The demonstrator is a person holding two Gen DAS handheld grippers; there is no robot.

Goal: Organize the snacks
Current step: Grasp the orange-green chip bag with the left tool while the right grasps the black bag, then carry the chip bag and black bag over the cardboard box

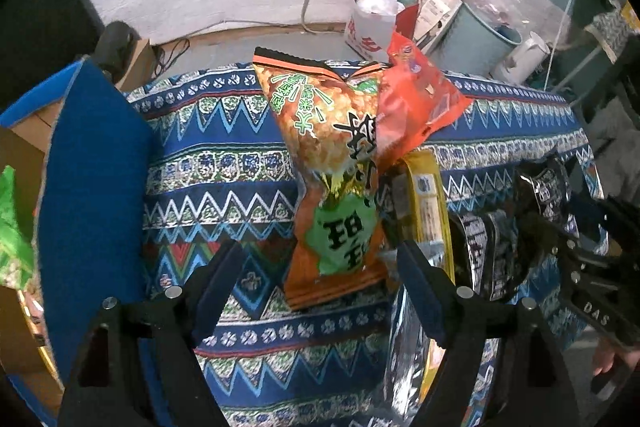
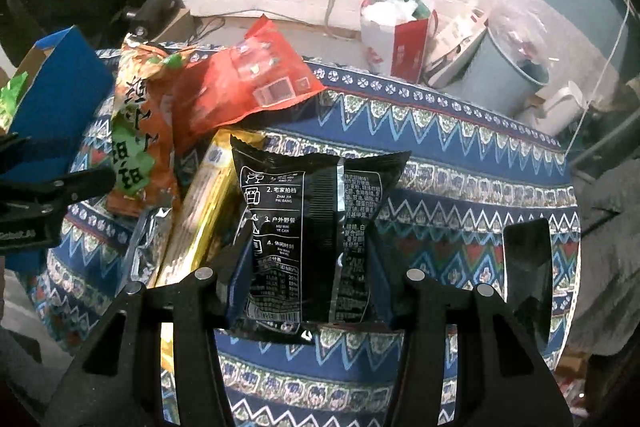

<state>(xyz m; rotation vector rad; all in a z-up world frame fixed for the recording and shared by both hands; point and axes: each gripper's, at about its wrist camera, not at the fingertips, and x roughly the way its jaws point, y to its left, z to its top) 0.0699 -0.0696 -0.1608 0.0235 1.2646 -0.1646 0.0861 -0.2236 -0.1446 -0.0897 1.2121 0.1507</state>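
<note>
- Left wrist view: the left tongs (image 1: 320, 267) stand wide apart with nothing clamped between them. The lower end of the orange snack bag (image 1: 332, 163) with green lettering lies in the gap, apart from both fingers.
- That orange snack bag rests on the patterned cloth (image 1: 224, 163) that covers the desk, its far end raised. A red snack bag (image 1: 416, 99) leans against its right side.
- Just right of the orange bag lies a yellow packet (image 1: 426, 199), and the right finger sits over a silvery packet (image 1: 404, 355) below it.
- A blue box (image 1: 92, 187) stands at the left edge of the desk, with a green packet (image 1: 12, 227) beyond it.
- At far right the right tongs show with a black snack bag (image 1: 548, 187); the grip itself is not clear from here.
- Right wrist view: the right tongs (image 2: 310, 259) are clamped on the black snack bag (image 2: 312, 227), both fingers pressing its sides so that it narrows at the waist. The bag stands upright above the patterned cloth (image 2: 460, 187).
- To its left lie the yellow packet (image 2: 200, 211), the orange snack bag (image 2: 140, 131) and the red snack bag (image 2: 244, 87) on top of the heap.
- The left tongs (image 2: 60, 187) enter from the left edge, near the orange bag.
</note>
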